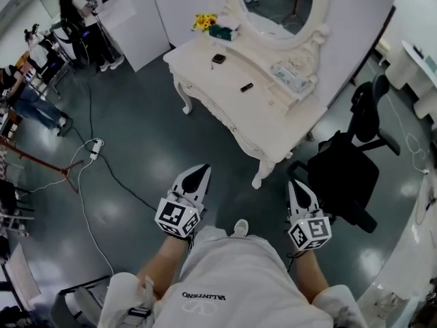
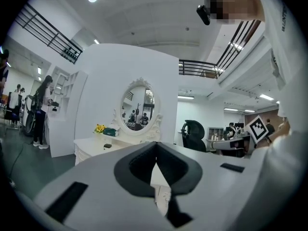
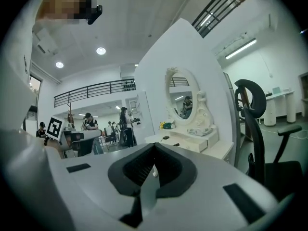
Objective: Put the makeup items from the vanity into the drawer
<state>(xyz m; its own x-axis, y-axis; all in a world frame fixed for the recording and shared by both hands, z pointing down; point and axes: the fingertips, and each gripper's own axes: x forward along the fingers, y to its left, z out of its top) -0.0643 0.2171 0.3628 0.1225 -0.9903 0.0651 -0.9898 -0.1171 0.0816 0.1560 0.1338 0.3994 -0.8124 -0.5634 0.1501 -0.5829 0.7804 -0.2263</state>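
Note:
The white vanity [image 1: 225, 94] with its oval mirror [image 1: 276, 5] stands ahead across the dark floor. On its top lie a small dark compact [image 1: 218, 58] and a dark stick-shaped item [image 1: 246, 87]; a pale tray of items [image 1: 292, 76] sits by the mirror base. My left gripper [image 1: 200, 171] and right gripper [image 1: 295, 183] are held out over the floor, well short of the vanity, both shut and empty. In the left gripper view the vanity [image 2: 96, 146] shows beyond the closed left gripper [image 2: 156, 146]. The right gripper [image 3: 154, 146] also points toward the vanity [image 3: 185, 142].
A black office chair [image 1: 348, 166] stands right of the vanity, close to my right gripper. Yellow flowers [image 1: 203, 21] and a teal box [image 1: 224, 31] sit at the vanity's back. A power strip [image 1: 95, 147] with cables lies on the floor at left. People stand far left.

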